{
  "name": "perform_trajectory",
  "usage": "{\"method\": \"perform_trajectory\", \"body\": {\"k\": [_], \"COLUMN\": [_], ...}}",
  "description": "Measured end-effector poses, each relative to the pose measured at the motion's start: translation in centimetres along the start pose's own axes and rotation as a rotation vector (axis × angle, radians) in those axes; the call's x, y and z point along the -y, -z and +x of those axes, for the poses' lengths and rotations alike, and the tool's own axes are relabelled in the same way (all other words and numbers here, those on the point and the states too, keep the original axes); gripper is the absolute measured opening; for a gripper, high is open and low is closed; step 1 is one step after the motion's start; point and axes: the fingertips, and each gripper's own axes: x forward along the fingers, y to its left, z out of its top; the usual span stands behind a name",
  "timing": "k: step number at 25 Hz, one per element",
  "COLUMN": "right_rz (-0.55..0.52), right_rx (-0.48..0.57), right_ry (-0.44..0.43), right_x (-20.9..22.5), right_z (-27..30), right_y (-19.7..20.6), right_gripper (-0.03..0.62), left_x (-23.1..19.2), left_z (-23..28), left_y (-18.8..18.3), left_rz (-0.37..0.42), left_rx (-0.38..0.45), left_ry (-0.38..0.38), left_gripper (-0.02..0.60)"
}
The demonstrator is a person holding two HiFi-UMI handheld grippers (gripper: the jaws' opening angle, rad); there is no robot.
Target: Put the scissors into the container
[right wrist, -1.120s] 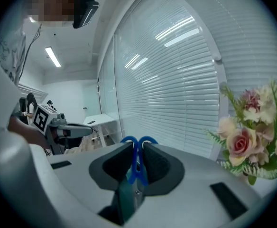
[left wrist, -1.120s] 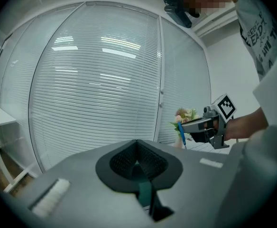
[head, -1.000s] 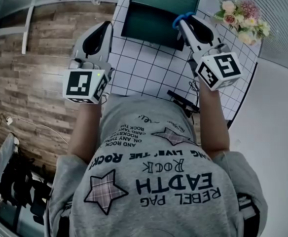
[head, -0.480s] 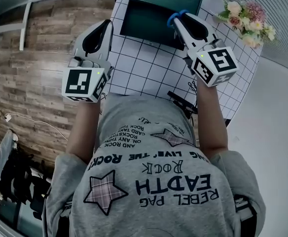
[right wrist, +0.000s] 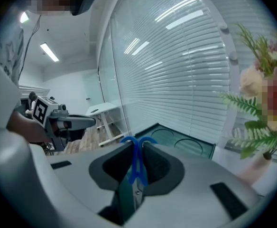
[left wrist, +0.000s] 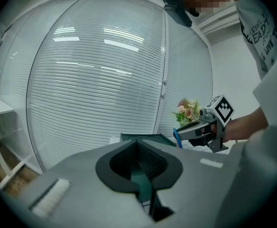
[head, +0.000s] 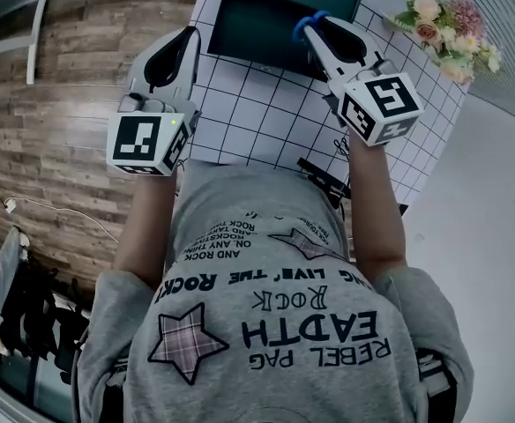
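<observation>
The table (head: 257, 122) stands in front of the person, with the floor (head: 55, 148) to its left. The container (head: 257, 25) sits on the table's far part, about midway across. The flowers (head: 447, 33) stand at the far right, to the right of the container and apart from it. A small cabled device (head: 326, 181) lies on the table's near edge, right of centre. The left gripper (head: 187, 35) hangs over the table's left edge, left of the container and nearer than it. The right gripper (head: 315, 26) is above the container's near right part, the scissors (head: 303, 26) between its jaws, handles toward the far side.
</observation>
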Motion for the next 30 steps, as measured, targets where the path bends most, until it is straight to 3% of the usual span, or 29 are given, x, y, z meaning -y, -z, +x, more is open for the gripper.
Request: {"method": "perform_trajectory", "body": {"k": [30], "right_rz": [0.004], "right_rx": [-0.231], "right_ry": [-0.050], "right_x": [0.6], "right_z": [5.1], "right_y": [5.2], "right_gripper": [0.078], "left_x": [0.5], "left_z": [0.7], "left_y": [1.5], "left_rz": [-0.029], "left_rx": [-0.007], "left_ry": [-0.003], "left_gripper": [0.009]}}
